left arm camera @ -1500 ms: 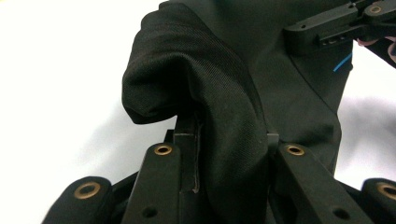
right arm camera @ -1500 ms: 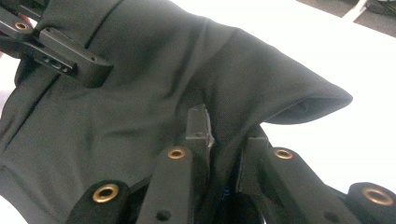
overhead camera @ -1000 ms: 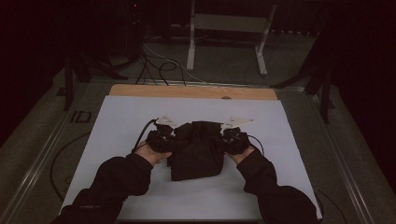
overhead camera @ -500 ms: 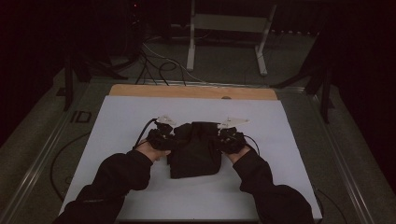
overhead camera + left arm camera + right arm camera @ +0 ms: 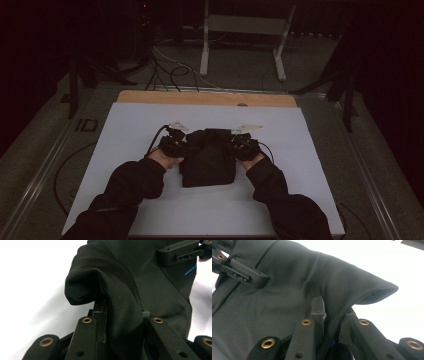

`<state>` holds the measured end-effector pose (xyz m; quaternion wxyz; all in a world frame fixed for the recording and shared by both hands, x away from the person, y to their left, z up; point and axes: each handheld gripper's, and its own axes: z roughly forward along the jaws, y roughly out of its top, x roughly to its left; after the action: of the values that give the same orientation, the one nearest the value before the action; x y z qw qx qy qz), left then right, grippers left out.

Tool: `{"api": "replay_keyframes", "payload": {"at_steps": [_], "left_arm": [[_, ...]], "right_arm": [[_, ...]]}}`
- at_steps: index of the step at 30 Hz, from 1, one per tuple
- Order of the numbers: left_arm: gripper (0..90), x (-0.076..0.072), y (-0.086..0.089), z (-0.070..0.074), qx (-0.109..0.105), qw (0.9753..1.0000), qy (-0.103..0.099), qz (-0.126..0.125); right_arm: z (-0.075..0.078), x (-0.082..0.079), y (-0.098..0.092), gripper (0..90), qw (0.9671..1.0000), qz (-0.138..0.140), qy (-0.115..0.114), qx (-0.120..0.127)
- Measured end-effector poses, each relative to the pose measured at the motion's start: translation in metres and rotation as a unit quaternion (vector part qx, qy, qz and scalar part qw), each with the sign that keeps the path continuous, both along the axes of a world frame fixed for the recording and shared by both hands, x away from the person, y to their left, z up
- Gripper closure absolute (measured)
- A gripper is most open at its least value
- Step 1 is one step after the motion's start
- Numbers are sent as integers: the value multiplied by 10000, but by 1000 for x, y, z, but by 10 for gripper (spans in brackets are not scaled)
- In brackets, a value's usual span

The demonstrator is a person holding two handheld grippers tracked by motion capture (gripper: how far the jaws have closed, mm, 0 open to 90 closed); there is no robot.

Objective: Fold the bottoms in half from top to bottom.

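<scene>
A folded black garment (image 5: 208,157) lies at the middle of the white table (image 5: 130,125). My left gripper (image 5: 176,142) holds its left edge, and my right gripper (image 5: 241,143) holds its right edge. In the left gripper view a thick fold of the black garment (image 5: 117,305) is pinched between the jaws of my left gripper (image 5: 122,315). In the right gripper view the jaws of my right gripper (image 5: 332,315) clamp a raised fold of the black garment (image 5: 342,287). The other gripper's black finger (image 5: 244,271) shows across the cloth.
A wooden strip (image 5: 205,98) runs along the table's far edge. Beyond it on the floor stand a white frame (image 5: 245,35) and loose cables (image 5: 170,65). Metal rails (image 5: 45,165) flank the table. The room around is dark.
Both hands and the garment have drawn slightly toward the near edge of the table, and the far part of the cloth now lies folded over the near part.
</scene>
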<state>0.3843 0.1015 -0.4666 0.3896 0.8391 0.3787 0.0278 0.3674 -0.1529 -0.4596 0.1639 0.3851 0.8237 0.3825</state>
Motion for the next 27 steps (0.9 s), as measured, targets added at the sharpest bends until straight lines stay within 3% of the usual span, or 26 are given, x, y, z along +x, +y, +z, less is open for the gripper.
{"api": "replay_keyframes", "payload": {"at_steps": [17, 27], "left_arm": [[717, 26, -5, -16, 38, 9998, 195, 64], [713, 34, -8, -21, 132, 9998, 114, 75]], "right_arm": [[-17, 21, 0, 784, 9998, -110, 65, -154], [-25, 30, -1, 781, 9997, -157, 76, -182]]}}
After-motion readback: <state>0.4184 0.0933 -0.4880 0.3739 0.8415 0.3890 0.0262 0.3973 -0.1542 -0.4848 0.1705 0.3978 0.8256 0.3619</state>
